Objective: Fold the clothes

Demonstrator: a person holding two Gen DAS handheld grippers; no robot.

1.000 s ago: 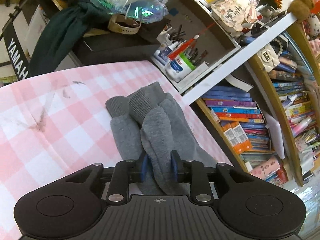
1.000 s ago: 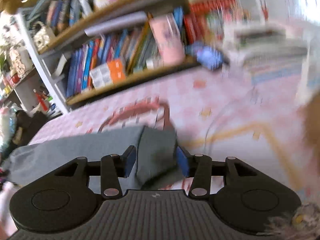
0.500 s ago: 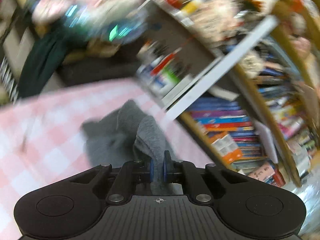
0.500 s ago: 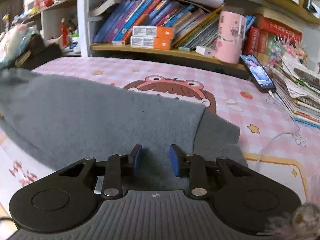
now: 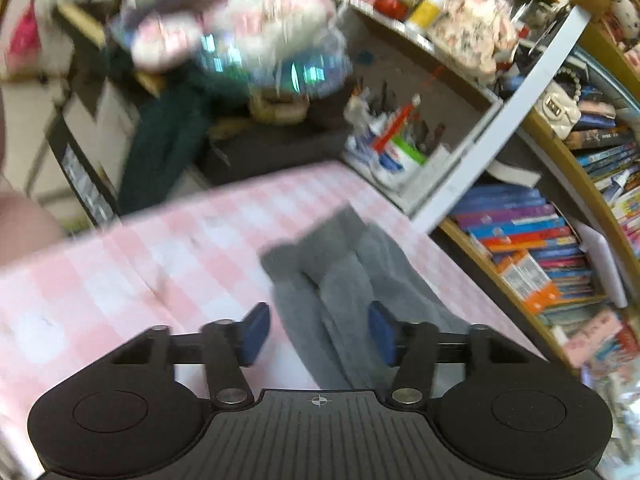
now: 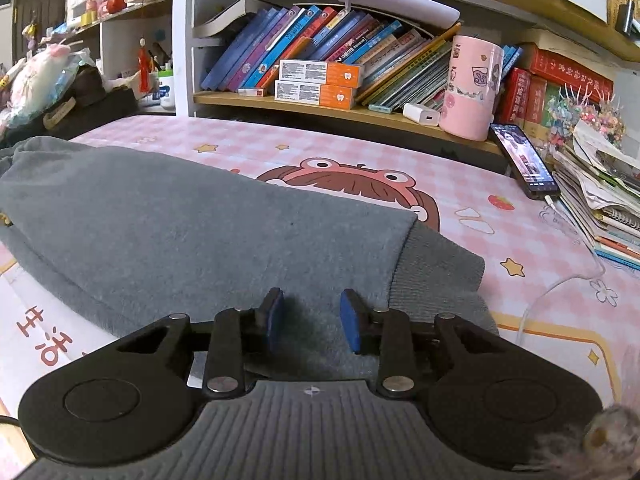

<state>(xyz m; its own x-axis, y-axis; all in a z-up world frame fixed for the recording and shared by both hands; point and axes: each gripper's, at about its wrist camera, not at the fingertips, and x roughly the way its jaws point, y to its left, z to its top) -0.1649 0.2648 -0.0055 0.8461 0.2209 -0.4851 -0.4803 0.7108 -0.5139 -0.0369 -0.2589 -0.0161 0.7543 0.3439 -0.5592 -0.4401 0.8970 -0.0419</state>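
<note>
Right wrist view: my right gripper (image 6: 312, 320) was directly over the grey sweatpants (image 6: 192, 236), close to the surface, with a ribbed cuff (image 6: 436, 276) just to its right.
Long axis, right side: the garment ran from the cuff near my gripper away to the left and far side, across the pink cartoon table mat (image 6: 500, 200).
Right gripper state: the jaws stood moderately apart with grey cloth between and under the blue pads (image 6: 274, 318); I saw no fold pinched, so I judged that it held nothing.
Left wrist view: my left gripper (image 5: 318, 330) hovered above the pink checked cloth (image 5: 120, 280); the picture was blurred.
Long axis, left side: two grey legs (image 5: 348, 292) ran straight ahead from the gripper toward the bookshelf (image 5: 540, 248), their ends far from me.
Left gripper state: wide apart and empty; the right pad was just beside the cloth, the left pad over bare table.
Nearer hand: I judged both were at the garment, the right one lower and closer.
Next move, my judgement: each gripper needs to go down and close on an edge.
</note>
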